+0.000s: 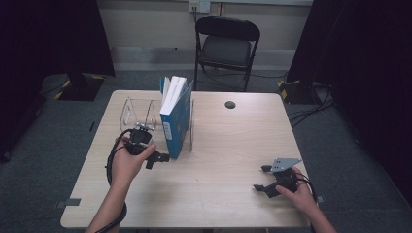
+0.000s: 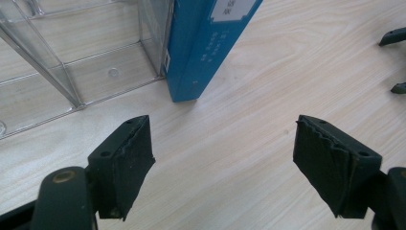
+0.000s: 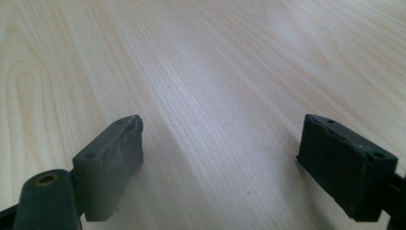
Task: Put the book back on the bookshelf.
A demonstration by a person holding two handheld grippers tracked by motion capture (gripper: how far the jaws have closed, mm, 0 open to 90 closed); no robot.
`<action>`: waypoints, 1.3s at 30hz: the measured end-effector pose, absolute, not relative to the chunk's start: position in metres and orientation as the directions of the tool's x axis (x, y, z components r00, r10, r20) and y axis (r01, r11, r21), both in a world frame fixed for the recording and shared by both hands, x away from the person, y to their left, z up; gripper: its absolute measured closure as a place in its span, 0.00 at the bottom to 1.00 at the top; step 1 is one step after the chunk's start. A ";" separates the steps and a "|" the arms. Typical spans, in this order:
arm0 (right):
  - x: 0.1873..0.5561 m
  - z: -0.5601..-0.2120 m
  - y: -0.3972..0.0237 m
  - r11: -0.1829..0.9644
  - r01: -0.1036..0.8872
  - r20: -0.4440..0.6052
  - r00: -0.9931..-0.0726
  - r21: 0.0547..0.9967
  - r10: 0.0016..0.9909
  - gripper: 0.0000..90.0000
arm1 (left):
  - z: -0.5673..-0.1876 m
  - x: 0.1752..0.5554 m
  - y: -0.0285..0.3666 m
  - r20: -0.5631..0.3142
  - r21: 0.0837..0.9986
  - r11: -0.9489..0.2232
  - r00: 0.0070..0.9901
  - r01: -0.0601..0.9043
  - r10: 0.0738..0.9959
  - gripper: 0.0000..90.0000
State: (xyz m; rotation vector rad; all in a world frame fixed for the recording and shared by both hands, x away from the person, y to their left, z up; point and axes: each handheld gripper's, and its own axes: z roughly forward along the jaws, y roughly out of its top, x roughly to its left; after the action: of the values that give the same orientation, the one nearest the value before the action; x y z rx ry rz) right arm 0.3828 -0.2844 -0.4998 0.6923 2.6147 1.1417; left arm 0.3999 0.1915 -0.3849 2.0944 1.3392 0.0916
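Blue book (image 1: 176, 119) leans in clear rack (image 1: 138, 112). Left gripper (image 2: 222, 158) apart beside it; right gripper (image 3: 220, 167) apart over bare tabletop (image 1: 218, 145). Likely pre-grasp; next: close in on spine.

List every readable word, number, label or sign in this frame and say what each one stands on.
None can be read.
Blue book: a white label low on its spine, print too small in the high view; in the left gripper view that label is cut off at the top edge and the pale lines beneath it are blurred.
Clear plastic rack, table, chair: no text.
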 end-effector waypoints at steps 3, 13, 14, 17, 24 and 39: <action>0.383 -0.500 -0.284 0.591 0.336 0.000 -0.869 0.733 0.495 0.16 | -0.387 0.399 0.192 -0.275 0.545 -0.277 0.480 0.792 0.833 0.23; 0.383 -0.500 -0.284 0.591 0.336 -0.001 -0.869 0.734 0.495 0.16 | -0.398 0.395 0.201 -0.301 0.541 -0.254 0.467 0.801 0.831 0.24; 0.383 -0.500 -0.284 0.591 0.336 0.000 -0.869 0.734 0.495 0.16 | -0.398 0.395 0.201 -0.303 0.543 -0.251 0.466 0.801 0.831 0.24; 0.383 -0.500 -0.284 0.591 0.336 0.000 -0.869 0.734 0.495 0.16 | -0.400 0.394 0.204 -0.304 0.542 -0.250 0.464 0.802 0.832 0.24; 0.383 -0.500 -0.284 0.591 0.336 -0.001 -0.869 0.734 0.495 0.16 | -0.403 0.391 0.210 -0.307 0.542 -0.242 0.458 0.805 0.834 0.24; 0.383 -0.500 -0.284 0.591 0.336 -0.001 -0.869 0.734 0.495 0.16 | -0.433 0.384 0.217 -0.316 0.515 -0.246 0.449 0.821 0.836 0.25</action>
State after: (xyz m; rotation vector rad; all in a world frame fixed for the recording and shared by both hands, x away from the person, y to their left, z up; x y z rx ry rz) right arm 0.3826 -0.2843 -0.4998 0.6919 2.6138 1.1415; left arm 0.3839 0.2175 -0.4327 2.0763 1.3803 0.0301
